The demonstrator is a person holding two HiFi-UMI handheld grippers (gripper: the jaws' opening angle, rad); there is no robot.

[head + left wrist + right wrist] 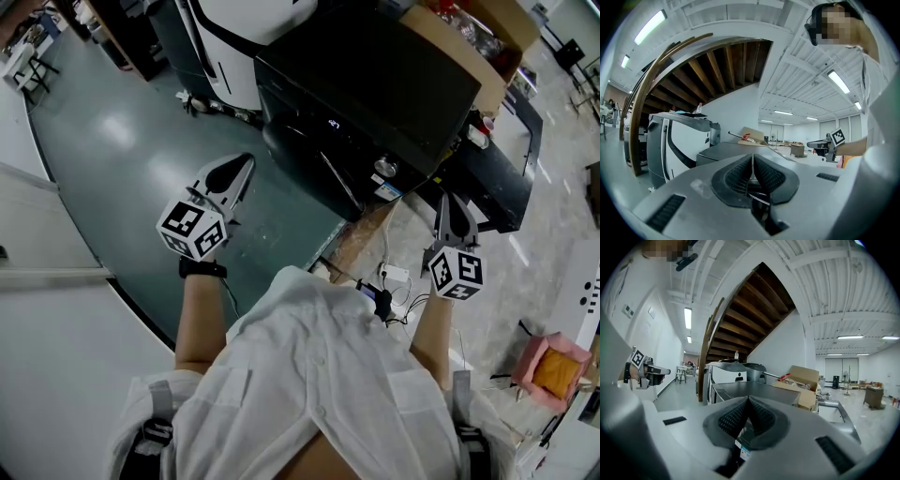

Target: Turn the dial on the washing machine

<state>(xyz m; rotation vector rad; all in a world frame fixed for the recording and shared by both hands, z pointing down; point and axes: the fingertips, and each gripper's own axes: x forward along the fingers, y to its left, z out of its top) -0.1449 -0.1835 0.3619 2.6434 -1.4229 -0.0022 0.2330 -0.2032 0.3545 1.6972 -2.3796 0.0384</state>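
The black washing machine (375,84) stands ahead of me, seen from above. Its small silver dial (385,167) sits on the front panel near the right corner. My left gripper (246,161) hangs over the floor left of the machine, jaws shut and empty. My right gripper (448,199) is just right of and below the dial, apart from it, also shut with nothing in it. In the left gripper view the pads (740,173) meet and the machine's top (724,151) lies beyond. In the right gripper view the pads (759,416) are pressed together before the machine (754,389).
A white and black machine (234,47) stands behind on the left. An open cardboard box (487,47) rests against the washer's far right. A dark low stand (497,183) lies to the right. Cables and a white plug block (394,276) lie by my feet. A wooden staircase (693,70) rises overhead.
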